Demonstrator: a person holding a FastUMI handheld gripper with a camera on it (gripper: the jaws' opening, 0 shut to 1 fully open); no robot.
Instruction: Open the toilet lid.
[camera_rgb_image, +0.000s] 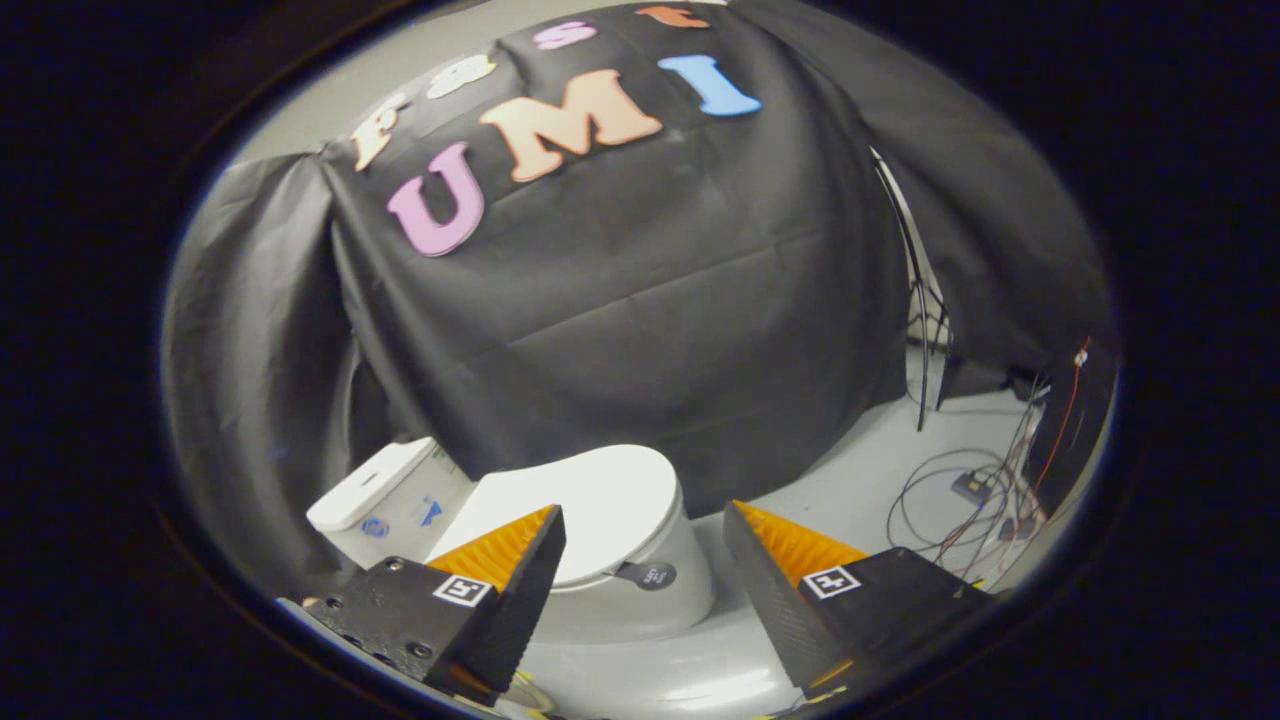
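White toilet lid (590, 500) lies closed just beyond the wide-spread claw (645, 525).

Tool-mounted camera looks down, tilted, near toilet (600, 540).

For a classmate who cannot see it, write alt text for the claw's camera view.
An open claw hovers short of a white toilet whose lid is down, holding nothing. The tank sits beyond, against black cloth, and loose cables lie on the grey floor.
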